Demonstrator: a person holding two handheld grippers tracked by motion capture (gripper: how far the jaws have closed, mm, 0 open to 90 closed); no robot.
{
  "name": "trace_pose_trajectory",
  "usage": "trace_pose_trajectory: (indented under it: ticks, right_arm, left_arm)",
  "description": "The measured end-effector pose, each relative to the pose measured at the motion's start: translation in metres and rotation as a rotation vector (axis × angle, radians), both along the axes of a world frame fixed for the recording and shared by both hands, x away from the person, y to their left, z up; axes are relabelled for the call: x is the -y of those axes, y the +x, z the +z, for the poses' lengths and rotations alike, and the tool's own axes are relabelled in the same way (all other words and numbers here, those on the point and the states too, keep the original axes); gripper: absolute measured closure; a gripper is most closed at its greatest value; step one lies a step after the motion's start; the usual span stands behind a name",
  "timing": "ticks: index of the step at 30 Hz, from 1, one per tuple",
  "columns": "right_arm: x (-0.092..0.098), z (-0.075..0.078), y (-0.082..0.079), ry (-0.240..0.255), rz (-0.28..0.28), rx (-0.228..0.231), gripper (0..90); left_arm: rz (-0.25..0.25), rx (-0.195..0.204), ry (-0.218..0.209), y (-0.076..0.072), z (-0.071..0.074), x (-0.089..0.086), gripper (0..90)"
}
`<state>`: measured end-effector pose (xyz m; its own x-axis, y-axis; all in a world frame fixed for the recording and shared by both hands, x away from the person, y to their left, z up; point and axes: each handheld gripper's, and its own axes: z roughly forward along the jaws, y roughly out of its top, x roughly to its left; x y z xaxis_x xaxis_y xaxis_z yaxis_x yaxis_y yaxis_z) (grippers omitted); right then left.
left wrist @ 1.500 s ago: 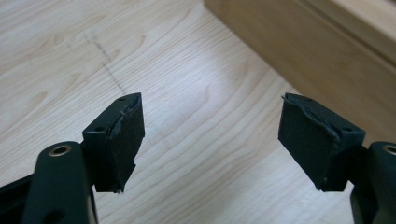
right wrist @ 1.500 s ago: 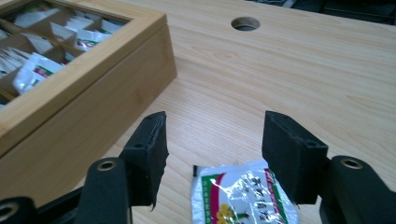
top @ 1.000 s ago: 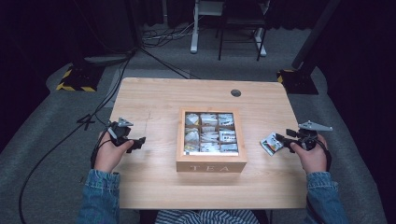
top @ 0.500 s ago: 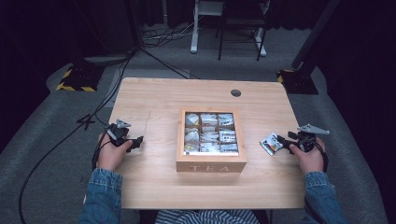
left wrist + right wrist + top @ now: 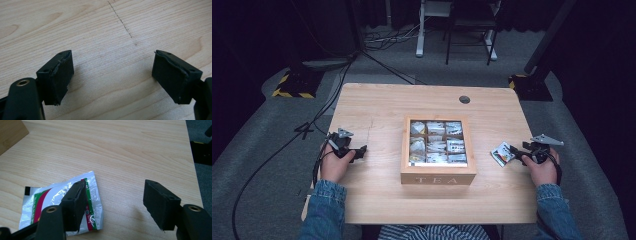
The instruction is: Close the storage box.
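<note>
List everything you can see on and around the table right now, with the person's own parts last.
table: one, light wood, centre.
tea box: one, wooden, marked TEA, mid-table, compartments filled with tea bags.
tea packet: one, silver with red and green stripes, flat on the table right of the box, under one jaw of the right claw.
cable hole: one, dark, far edge.
left claw: one, black, open over bare wood.
right claw: one, black, open.
hands: two, denim sleeves.

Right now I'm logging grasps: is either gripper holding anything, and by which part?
Nothing is held. The right gripper stands open over the sachet lying on the table; the left gripper is open, empty.
</note>
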<state>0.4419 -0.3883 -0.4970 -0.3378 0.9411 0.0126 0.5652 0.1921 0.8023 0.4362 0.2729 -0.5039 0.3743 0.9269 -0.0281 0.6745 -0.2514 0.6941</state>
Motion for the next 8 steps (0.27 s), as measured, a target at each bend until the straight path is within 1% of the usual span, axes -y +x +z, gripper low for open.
trace_pose_trajectory:
  ticks: [8]
  right_arm:
    - [0.0016,-0.0037,0.0008,0.011,-0.015,-0.013,36.3]
  left_arm:
    - [0.000,0.001,-0.001,0.0000,-0.0001,0.0000,18.3]
